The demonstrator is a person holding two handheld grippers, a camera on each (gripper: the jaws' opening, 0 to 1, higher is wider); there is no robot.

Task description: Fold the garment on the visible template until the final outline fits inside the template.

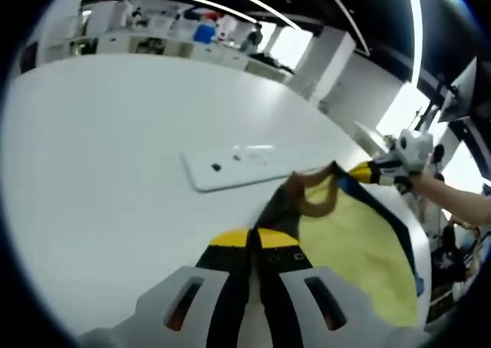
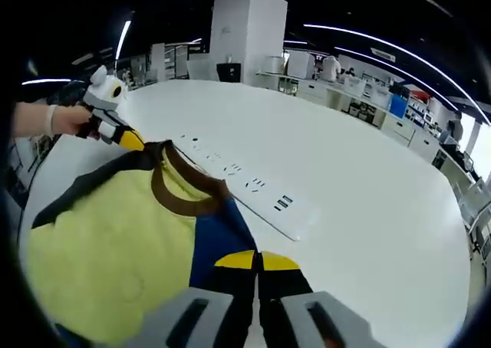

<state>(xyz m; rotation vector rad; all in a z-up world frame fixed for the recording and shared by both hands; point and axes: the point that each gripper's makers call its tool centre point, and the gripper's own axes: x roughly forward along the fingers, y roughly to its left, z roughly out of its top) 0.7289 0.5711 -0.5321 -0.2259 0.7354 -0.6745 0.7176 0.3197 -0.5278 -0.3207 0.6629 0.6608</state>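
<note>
A yellow T-shirt (image 2: 107, 241) with navy sleeves and a brown collar (image 2: 184, 198) lies stretched over the white table (image 2: 368, 172). My right gripper (image 2: 257, 260) is shut on the navy shoulder beside the collar. In the same view my left gripper (image 2: 130, 139) comes in from the left, held by a hand, and pinches the opposite shoulder. In the left gripper view, my left gripper (image 1: 253, 237) is shut on dark fabric of the T-shirt (image 1: 360, 248). My right gripper (image 1: 362, 172) grips the far shoulder past the collar (image 1: 314, 198).
A long white power strip (image 2: 253, 187) lies flat on the table just beyond the collar, also seen as the power strip (image 1: 238, 164). Wide bare tabletop (image 1: 115, 133) spreads past it. Lab benches (image 2: 383, 103) and a white pillar (image 2: 245, 34) stand far behind.
</note>
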